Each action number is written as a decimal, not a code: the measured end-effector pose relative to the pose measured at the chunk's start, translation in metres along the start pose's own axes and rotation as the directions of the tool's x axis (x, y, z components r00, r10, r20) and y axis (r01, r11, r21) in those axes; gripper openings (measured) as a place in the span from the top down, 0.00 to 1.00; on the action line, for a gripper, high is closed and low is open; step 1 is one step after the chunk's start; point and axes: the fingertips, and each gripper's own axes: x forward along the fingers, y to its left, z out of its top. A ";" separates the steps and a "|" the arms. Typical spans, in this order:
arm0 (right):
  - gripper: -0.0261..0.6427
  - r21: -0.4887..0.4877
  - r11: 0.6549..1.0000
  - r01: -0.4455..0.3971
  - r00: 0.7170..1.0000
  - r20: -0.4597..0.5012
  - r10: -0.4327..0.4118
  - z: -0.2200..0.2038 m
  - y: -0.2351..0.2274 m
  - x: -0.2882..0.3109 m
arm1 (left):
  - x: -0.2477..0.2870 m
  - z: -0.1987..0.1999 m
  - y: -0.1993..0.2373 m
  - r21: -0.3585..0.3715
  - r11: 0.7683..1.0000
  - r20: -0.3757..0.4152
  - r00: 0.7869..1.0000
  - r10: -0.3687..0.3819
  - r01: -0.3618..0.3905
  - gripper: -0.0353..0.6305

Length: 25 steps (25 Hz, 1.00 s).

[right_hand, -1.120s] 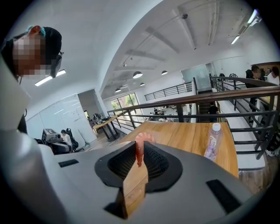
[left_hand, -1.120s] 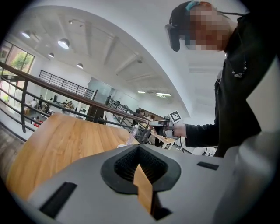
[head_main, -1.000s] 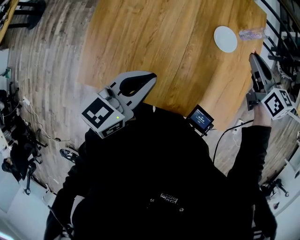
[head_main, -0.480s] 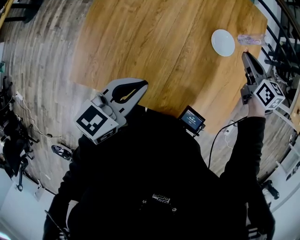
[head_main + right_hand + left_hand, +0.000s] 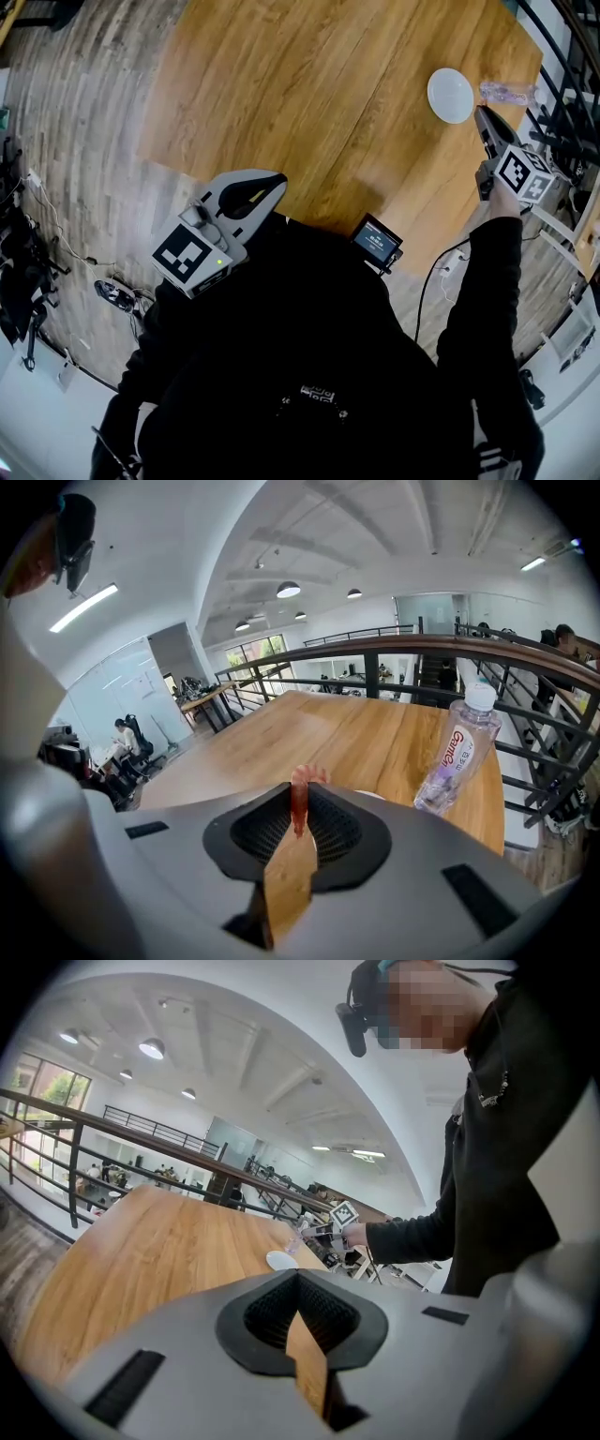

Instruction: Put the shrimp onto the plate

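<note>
Reddish-orange and curled at the top, the shrimp was pinched between the tips of the right claw, its body hanging roughly upright along the pads with the curled end poking out above them. The jaws stood narrow, closed on that thin body and nothing else.

From where I stood, the white plate lay on the wooden table just ahead of that claw's nose and a little toward the person's left, near but not under it. In the right gripper view only a pale sliver of the plate showed past the jaw. A clear water bottle stood just beside the plate on its far right side, close to the railing.

The left claw hung by the table's near edge, well apart from the plate, its jaws together with nothing between them.

To my eye the right hand was plainly the one to finish this: the claw needed to carry forward and slightly leftward until the shrimp was over the plate's middle, minding the bottle alongside.
</note>
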 end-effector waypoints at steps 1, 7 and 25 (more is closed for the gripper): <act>0.86 0.003 1.000 0.003 1.000 -0.014 -0.003 -0.005 -0.004 0.004 | -0.002 -0.005 -0.001 -0.011 1.000 -0.014 1.000 0.004 -0.004 0.94; 0.86 0.003 0.999 0.045 0.997 -0.070 -0.044 -0.026 -0.024 0.033 | -0.018 -0.022 0.013 -0.035 0.997 -0.086 0.994 0.062 -0.066 0.94; 0.86 0.006 0.996 0.093 0.971 -0.220 -0.089 -0.066 -0.055 0.088 | -0.034 -0.039 0.016 -0.143 0.982 -0.036 0.992 0.124 -0.127 0.94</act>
